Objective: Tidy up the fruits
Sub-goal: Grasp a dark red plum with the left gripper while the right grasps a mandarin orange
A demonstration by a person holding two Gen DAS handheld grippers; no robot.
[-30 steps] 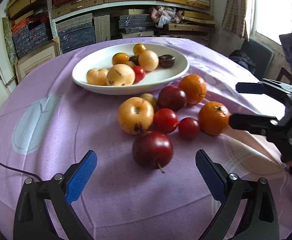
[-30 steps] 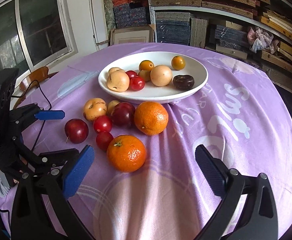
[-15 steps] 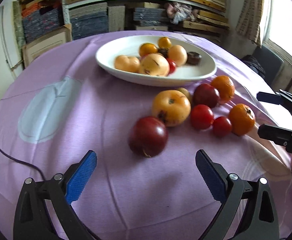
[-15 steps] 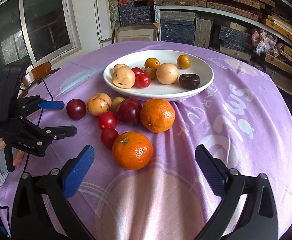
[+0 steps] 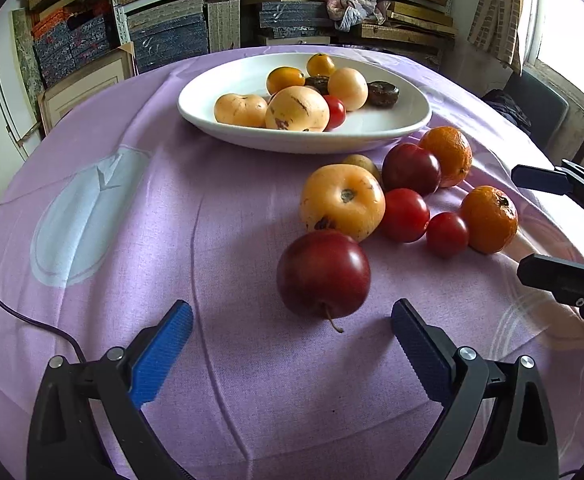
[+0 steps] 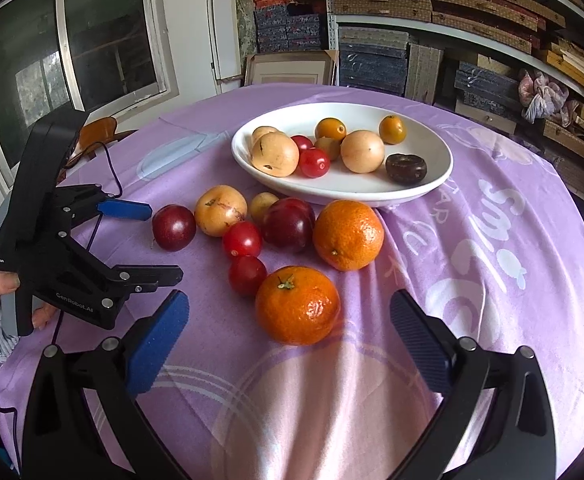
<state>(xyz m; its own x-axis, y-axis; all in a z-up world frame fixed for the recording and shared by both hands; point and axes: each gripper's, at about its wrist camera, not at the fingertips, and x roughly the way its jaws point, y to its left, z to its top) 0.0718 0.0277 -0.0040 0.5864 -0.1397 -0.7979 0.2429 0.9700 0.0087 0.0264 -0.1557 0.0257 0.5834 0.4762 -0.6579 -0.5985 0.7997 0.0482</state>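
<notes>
A white oval bowl (image 5: 392,128) (image 6: 432,184) on the purple cloth holds several yellow, orange, red and dark fruits. In front of it lies a loose cluster: a dark red plum (image 5: 323,274) (image 6: 173,227), a yellow apple (image 5: 342,200) (image 6: 220,210), two small red tomatoes, a second plum (image 6: 287,224) and two oranges (image 6: 298,305) (image 6: 348,235). My left gripper (image 5: 292,334) (image 6: 147,242) stands open just short of the near plum. My right gripper (image 6: 289,322) (image 5: 532,224) is open, the near orange between and just beyond its blue pads.
The round table's cloth (image 5: 131,220) is bare at the left in the left wrist view. A black cable (image 5: 23,316) trails at the left edge. Shelves of stacked boxes (image 6: 372,52) stand behind the table; a window (image 6: 71,52) is at the left.
My left gripper has swung left and drawn closer, so the dark red plum now sits just ahead of its fingers. My right gripper has edged nearer the front orange. Both stayed open.
</notes>
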